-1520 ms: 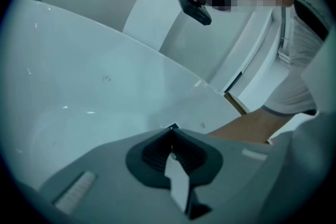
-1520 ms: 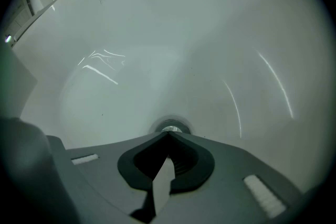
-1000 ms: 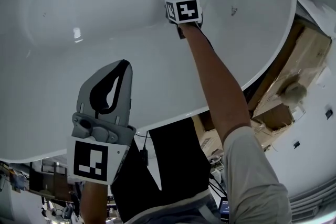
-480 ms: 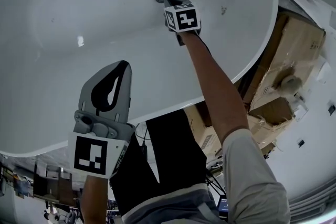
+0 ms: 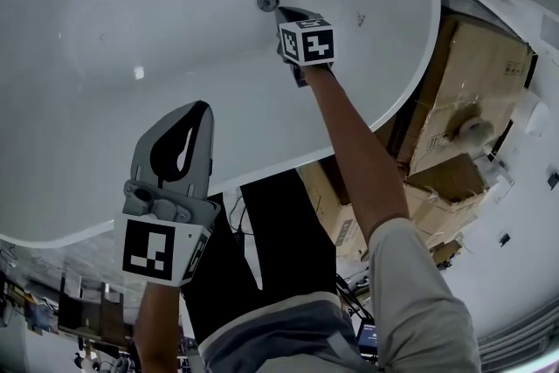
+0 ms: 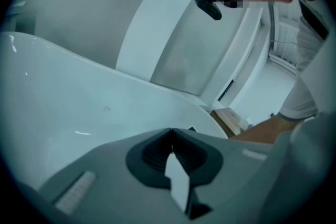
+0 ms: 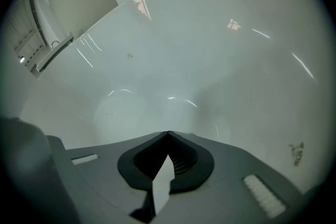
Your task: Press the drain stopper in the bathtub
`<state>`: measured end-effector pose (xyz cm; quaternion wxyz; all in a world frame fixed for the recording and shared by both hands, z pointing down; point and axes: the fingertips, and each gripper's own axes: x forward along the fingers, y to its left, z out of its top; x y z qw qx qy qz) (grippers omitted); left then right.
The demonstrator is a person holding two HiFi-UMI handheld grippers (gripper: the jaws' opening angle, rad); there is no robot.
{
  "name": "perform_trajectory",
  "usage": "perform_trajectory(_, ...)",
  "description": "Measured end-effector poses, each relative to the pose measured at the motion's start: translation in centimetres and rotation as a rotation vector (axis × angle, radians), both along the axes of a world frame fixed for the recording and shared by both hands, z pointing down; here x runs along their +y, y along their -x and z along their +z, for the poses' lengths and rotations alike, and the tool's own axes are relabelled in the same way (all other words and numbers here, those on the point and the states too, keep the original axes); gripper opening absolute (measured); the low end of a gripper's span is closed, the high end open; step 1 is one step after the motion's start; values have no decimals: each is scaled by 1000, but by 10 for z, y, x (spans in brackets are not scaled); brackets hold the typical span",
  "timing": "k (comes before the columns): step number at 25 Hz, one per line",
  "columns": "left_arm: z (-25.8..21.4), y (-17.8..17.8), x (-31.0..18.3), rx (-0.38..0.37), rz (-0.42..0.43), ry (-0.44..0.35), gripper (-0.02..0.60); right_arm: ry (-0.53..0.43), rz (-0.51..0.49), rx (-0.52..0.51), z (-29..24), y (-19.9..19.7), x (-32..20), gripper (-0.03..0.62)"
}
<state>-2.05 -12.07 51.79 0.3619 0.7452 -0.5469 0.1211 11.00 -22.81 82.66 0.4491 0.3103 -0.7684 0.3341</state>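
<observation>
Right claw (image 5: 280,12), jaws together and empty, just beside round metal drain stopper (image 5: 267,1) in white oval bathtub (image 5: 175,39). Press centred, straight down.

The bathtub (image 5: 87,57) was glossy white; the drain stopper (image 5: 267,1) silvery; the left gripper (image 5: 201,107) and right gripper (image 5: 280,11) grey, with black-and-white square-patterned cubes; the cardboard boxes (image 5: 472,74) brown.

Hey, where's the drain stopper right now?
In the head view the drain stopper sits near the top centre, on the bathtub floor, just up and left of the right gripper.
</observation>
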Motion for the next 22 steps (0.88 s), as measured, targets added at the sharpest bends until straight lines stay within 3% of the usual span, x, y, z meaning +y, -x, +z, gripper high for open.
perform_trajectory(8,-46,3,1,-2,6,-13,0,-30,-46,4,-55,-10,13,-6)
perform_trajectory(22,-129,-13,-1,-4,42,-53,0,-53,11,-45,-149,-30,29,-6)
